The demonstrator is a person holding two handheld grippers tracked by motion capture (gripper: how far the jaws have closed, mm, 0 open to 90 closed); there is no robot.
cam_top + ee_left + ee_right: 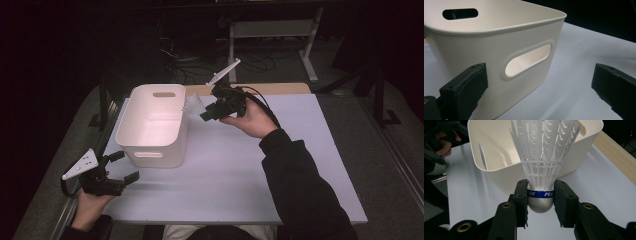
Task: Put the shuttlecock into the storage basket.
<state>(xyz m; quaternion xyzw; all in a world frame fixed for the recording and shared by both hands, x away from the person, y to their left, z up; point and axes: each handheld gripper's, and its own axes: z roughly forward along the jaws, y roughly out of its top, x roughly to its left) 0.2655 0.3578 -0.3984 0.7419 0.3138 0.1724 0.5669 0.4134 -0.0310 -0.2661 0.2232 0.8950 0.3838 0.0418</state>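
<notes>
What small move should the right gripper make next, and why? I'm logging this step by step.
Probably carry the shuttlecock a little farther over the white bin before letting go. The right gripper is shut on its base, and in the high view its skirt sits just at the bin's right rim, not clearly above the inside. The left gripper waits open by the near wall.
</notes>
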